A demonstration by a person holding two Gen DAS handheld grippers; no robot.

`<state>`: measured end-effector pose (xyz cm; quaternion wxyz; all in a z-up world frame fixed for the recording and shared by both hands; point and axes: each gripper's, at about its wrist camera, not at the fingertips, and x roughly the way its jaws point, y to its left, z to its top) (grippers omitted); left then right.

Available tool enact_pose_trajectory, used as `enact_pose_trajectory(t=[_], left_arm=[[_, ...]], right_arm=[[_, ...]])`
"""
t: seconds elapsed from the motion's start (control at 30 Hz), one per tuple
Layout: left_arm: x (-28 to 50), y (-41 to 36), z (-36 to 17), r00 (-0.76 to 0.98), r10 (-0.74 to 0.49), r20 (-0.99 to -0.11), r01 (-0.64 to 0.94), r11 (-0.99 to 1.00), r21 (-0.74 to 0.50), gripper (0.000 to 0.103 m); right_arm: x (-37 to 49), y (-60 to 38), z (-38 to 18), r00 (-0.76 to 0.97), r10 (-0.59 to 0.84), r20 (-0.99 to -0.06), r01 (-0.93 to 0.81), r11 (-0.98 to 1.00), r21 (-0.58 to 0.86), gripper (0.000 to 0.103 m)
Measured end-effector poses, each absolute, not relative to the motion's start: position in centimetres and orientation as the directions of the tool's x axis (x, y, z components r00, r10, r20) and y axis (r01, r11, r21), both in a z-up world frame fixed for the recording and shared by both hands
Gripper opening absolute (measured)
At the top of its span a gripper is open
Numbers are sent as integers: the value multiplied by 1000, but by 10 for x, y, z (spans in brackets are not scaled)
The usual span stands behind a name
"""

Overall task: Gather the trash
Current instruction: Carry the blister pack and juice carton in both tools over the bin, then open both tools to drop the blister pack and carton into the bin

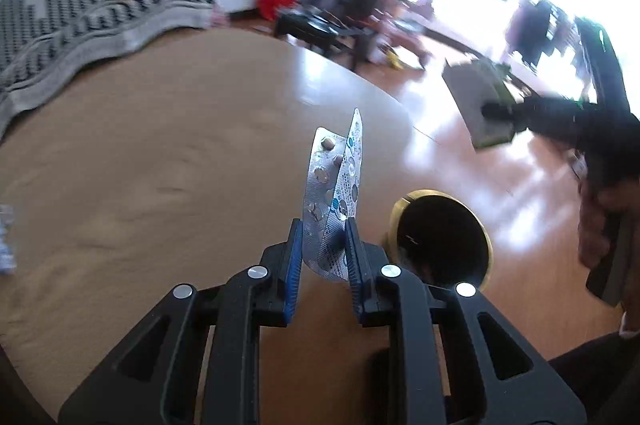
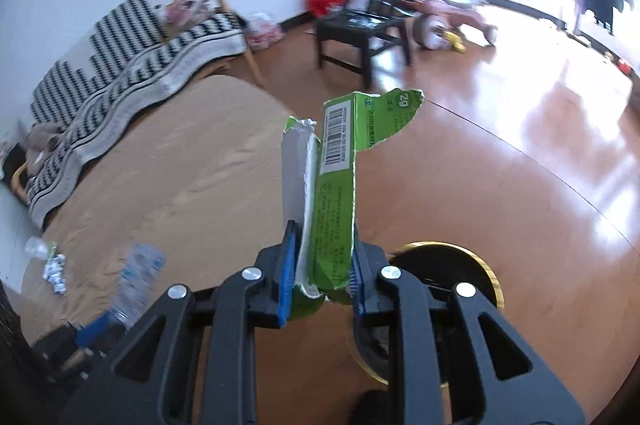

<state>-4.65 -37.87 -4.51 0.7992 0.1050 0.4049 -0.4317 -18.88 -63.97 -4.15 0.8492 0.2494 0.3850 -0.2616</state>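
Observation:
My left gripper (image 1: 322, 225) is shut on silver blister pill packs (image 1: 334, 185), held upright above the tan rug. A round bin with a gold rim (image 1: 440, 241) stands just right of it on the wood floor. My right gripper (image 2: 322, 229) is shut on a torn green cardboard box (image 2: 340, 177) with a barcode; the same bin (image 2: 448, 261) is just right of and below it. In the left wrist view the right gripper (image 1: 492, 111) shows at the upper right, holding the box (image 1: 472, 97).
A crumpled wrapper (image 2: 54, 269) and a plastic bottle (image 2: 136, 277) lie on the tan rug (image 2: 180, 177) at the left. A sofa with a black-and-white throw (image 2: 120, 57) runs along the wall. A black chair (image 2: 360, 33) and a child's tricycle (image 2: 452, 17) stand farther back.

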Motion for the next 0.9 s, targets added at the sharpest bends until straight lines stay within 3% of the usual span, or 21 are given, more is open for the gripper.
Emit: enact_pose_trajectory(t=[0.13,0.53,0.8,0.83,0.87,0.9], left_arm=[[-68,-438,-91,151,-622,-768,765,566,-307,20],[-96,-545,-176,-5,-578,-816,741,546,-391,15],[-110,-557,-182,-13,-576,-818,755,530,-385,16],[-109,-558,-180,-5,-574,-818,756,534,-379,18],[-108,-559,-178,5,-574,-819,757,537,-372,26],[-108,-559,-177,10,-575,-818,758,538,-369,46]], right_arm=[[-220,-679,-67,505,-255,-825,689,695,207,23],[-245,-727,-146,352,-144,-925,786,582,208,23],[-241,-735,-159,311,-102,-945,803,560,204,24],[-241,-734,-162,302,-95,-949,804,560,199,24],[-241,-734,-165,291,-89,-953,804,562,193,27],[-240,-733,-169,274,-77,-959,806,563,185,30]])
